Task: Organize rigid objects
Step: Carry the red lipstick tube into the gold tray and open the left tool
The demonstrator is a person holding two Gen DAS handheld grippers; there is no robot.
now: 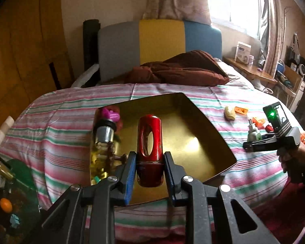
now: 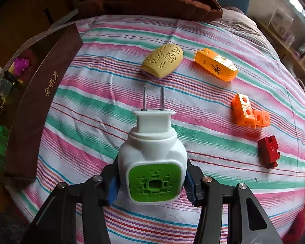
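- Left wrist view: left gripper (image 1: 149, 163) has its jaws drawn in on a red capsule-shaped container (image 1: 149, 148), blue pads pressing its two sides; held above the near part of the gold-lined tray (image 1: 203, 122).
- Tray floor shows bare; nothing looks set down in it yet. A bottle with a pink stopper (image 1: 104, 140) stands at its left edge; whether inside or just beside, cannot tell.
- Same view, far right: right gripper (image 1: 254, 143) low over the striped bedspread (image 1: 61, 126), clamped on a small white and green item.
- Right wrist view: right gripper (image 2: 151, 185) has its jaws narrowed on the white plug-in device (image 2: 152, 162), prongs pointing away; lifted or resting, cannot tell.
- Loose on the bedspread: yellow carved piece (image 2: 162, 62), orange case (image 2: 216, 67), orange blocks (image 2: 249, 113), red block (image 2: 268, 154), all apart from the tray.
- Judgement: early stage. Two items in hand, four or more left to collect.
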